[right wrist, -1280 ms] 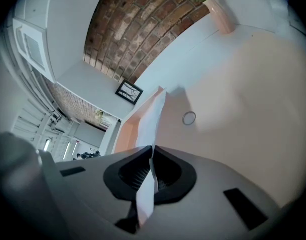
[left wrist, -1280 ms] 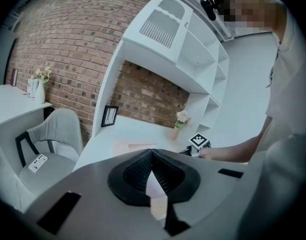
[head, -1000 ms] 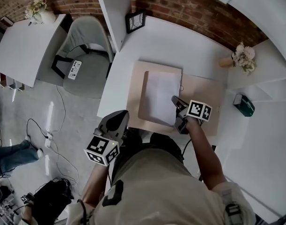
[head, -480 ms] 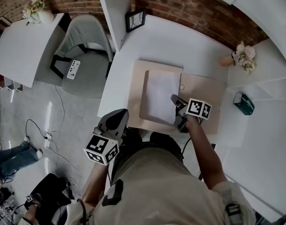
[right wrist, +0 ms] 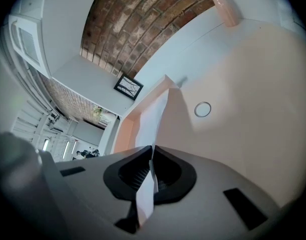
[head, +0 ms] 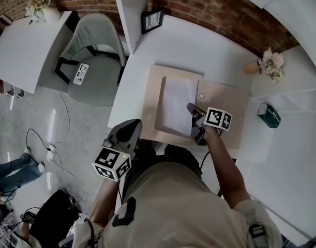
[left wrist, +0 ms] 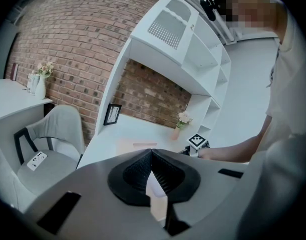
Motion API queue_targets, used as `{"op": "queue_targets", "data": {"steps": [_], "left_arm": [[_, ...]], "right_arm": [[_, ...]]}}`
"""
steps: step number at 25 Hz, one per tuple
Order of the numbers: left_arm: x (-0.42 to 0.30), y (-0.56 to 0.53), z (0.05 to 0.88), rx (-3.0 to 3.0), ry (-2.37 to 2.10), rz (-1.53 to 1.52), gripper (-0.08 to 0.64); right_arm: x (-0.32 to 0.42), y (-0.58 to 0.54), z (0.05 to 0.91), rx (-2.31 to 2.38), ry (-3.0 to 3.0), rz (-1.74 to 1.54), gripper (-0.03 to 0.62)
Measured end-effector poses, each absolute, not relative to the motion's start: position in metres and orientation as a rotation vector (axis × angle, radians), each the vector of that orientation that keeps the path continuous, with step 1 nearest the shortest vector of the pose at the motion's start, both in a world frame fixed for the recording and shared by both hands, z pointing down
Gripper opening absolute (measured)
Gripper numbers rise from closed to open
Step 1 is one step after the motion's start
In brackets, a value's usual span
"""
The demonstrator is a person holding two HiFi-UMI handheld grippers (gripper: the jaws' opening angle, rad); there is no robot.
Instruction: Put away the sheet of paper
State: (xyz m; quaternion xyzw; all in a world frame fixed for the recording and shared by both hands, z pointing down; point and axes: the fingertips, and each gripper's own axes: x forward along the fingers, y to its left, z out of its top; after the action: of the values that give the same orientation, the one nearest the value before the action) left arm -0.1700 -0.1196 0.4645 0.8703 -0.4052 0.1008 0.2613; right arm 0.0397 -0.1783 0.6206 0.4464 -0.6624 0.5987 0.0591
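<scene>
A white sheet of paper (head: 176, 103) lies on an open tan folder (head: 222, 106) on the white desk. My right gripper (head: 192, 110) is shut on the sheet's near right edge. In the right gripper view the sheet (right wrist: 154, 118) rises edge-on from between the jaws of the right gripper (right wrist: 151, 159), lifted a little off the folder (right wrist: 243, 84). My left gripper (head: 130, 127) hangs off the desk's near left edge, close to my body. In its own view the left gripper (left wrist: 151, 152) has its jaws together with nothing in them.
A small metal ring (head: 201, 96) lies on the folder right of the sheet. A picture frame (head: 151, 20) leans at the back, a flower vase (head: 266, 63) and a dark green box (head: 269, 115) stand at the right. A grey chair (head: 95, 48) stands left of the desk.
My right gripper has shifted slightly left and away with the sheet's edge held. The left gripper has stayed in place.
</scene>
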Motion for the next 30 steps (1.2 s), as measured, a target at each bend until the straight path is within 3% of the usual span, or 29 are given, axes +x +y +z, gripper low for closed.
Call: {"op": "queue_targets", "data": {"steps": [30], "left_arm": [[-0.174, -0.126, 0.468, 2.337, -1.104, 0.281, 0.017]], "right_arm": [[0.020, -0.188, 0.622, 1.284, -2.023, 1.809, 0.028]]}}
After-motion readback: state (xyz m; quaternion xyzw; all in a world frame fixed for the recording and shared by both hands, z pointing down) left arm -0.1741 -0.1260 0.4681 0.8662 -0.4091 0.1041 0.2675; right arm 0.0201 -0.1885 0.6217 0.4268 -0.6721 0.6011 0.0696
